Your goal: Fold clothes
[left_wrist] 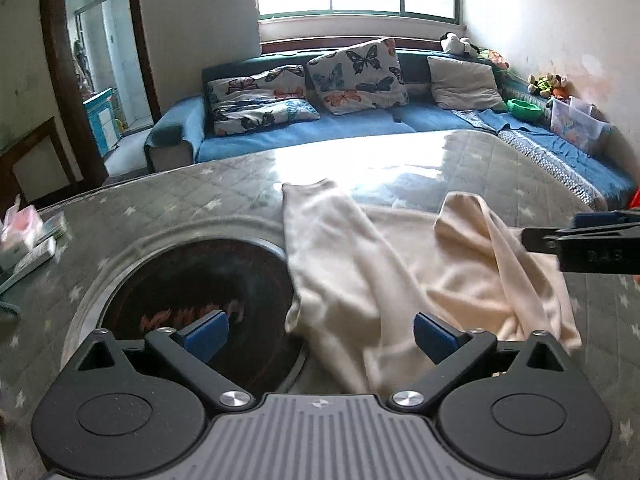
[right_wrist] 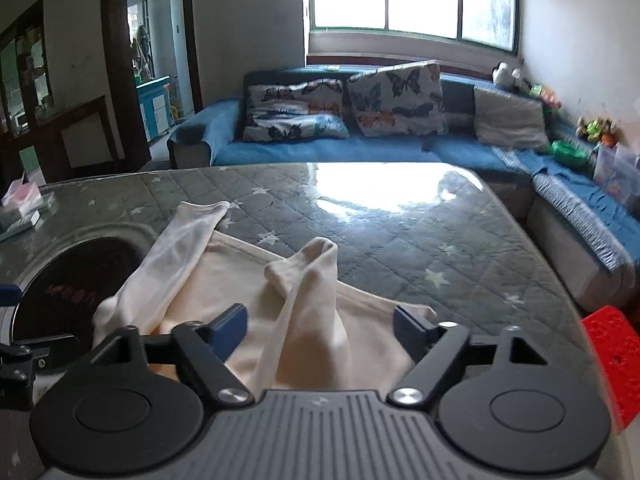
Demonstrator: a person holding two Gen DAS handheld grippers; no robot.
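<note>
Cream-coloured garment [left_wrist: 400,280] is spread on the bench [right_wrist: 400,216], partly draped over the rim of a dark round inset [left_wrist: 192,280]. Both sleeves are laid inward over the body, the right one [right_wrist: 316,280] bunched and raised. The left gripper [left_wrist: 320,332] is held with jaws apart above the near hem, nothing between them. The right gripper [right_wrist: 320,326] is likewise seen spread wide over the cloth, gripping nothing.

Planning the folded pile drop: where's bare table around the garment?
Free: the quilted table beyond and right of the cream garment, up to the sofa. Crowded: the dark round inset borders the garment's left, with boxes at the far left edge.
</note>
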